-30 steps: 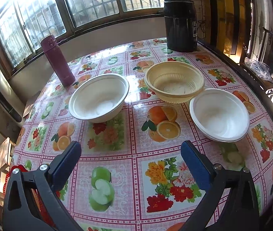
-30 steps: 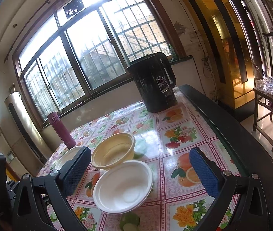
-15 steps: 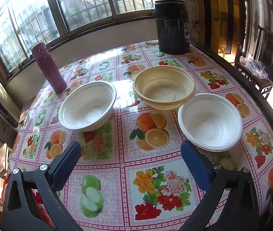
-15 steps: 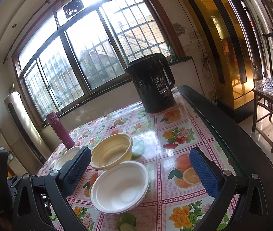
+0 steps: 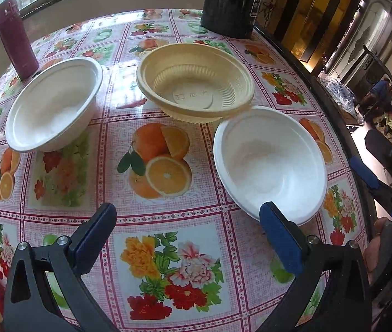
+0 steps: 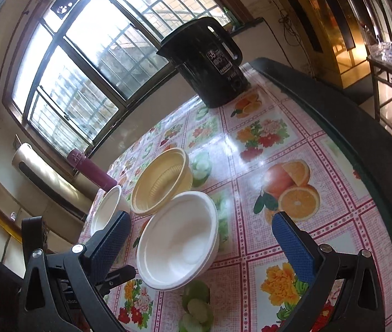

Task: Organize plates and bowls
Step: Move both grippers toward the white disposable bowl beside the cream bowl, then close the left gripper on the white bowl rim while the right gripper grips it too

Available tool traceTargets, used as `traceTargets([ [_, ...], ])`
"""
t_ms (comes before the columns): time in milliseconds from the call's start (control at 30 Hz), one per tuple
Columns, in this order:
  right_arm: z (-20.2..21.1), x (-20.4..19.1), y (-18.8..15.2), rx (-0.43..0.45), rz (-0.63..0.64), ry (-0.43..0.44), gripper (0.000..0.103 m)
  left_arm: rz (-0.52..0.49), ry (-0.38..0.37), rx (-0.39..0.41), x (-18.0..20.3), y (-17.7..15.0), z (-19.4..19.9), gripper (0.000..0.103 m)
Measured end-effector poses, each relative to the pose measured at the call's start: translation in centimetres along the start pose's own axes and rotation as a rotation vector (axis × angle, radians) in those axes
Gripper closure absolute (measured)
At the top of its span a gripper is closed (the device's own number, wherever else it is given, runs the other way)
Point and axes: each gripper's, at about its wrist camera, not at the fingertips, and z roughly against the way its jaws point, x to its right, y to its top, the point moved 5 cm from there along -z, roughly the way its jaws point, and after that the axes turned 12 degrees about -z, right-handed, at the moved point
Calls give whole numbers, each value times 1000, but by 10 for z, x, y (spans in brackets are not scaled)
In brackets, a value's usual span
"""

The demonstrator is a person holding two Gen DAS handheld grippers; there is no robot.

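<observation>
Three bowls stand on the fruit-patterned tablecloth. A white bowl is at the left, a ribbed yellow bowl in the middle back, and a second white bowl at the right, its rim touching the yellow one. My left gripper is open and empty, low over the cloth; its right finger is at the right white bowl's near rim. My right gripper is open and empty, hovering around the same white bowl. The yellow bowl and the other white bowl lie behind it.
A black electric kettle stands at the table's far right, also seen in the right wrist view. A maroon flask stands at the far left. The table's dark edge runs along the right. Windows lie beyond.
My left gripper has moved forward and down toward the bowls, its right finger reaching the right white bowl's rim. My right gripper has tilted and come closer over that bowl.
</observation>
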Motion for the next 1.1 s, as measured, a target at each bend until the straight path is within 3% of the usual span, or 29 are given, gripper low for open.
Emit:
traceTargets([
  [367,-19,8,-6,-101,-99,77,0,39,-76,-38,1,8,-14,0],
  [567,-26,9,-8,-121,-114,89,1,58,-93,-8,0,10,-12,0],
  [900,-29,10,-13,-137,-109,90,16,95,-96,11,-13,13,-8,0],
  [1100,-36,14,-17,-170,-119,64,26,133,-175,-2,-13,17,-9,8],
])
